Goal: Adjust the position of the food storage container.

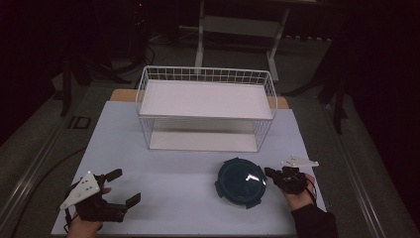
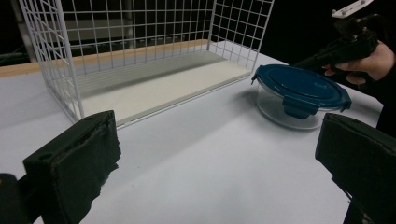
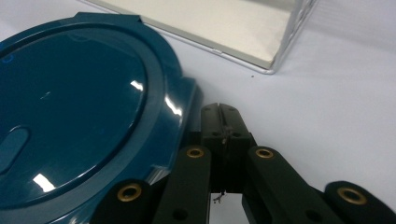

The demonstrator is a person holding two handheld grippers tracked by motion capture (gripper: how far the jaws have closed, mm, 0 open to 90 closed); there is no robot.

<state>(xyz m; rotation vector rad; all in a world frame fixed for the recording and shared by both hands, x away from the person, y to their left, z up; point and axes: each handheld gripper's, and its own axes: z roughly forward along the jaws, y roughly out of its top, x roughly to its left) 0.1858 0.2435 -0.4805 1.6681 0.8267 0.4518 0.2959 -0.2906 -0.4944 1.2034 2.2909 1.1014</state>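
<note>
Blue-lidded container (image 3: 79, 116) sits just left of the right gripper (image 3: 219, 112), jaws pressed together, seemingly beside a latch; left gripper (image 2: 210, 154), jaws wide, faces it from well apart.

No readable text, label, brand, number or sign is showing anywhere; the blue lid (image 3: 70, 107) of the round container is bearing only glare and faint moulded shapes.
</note>
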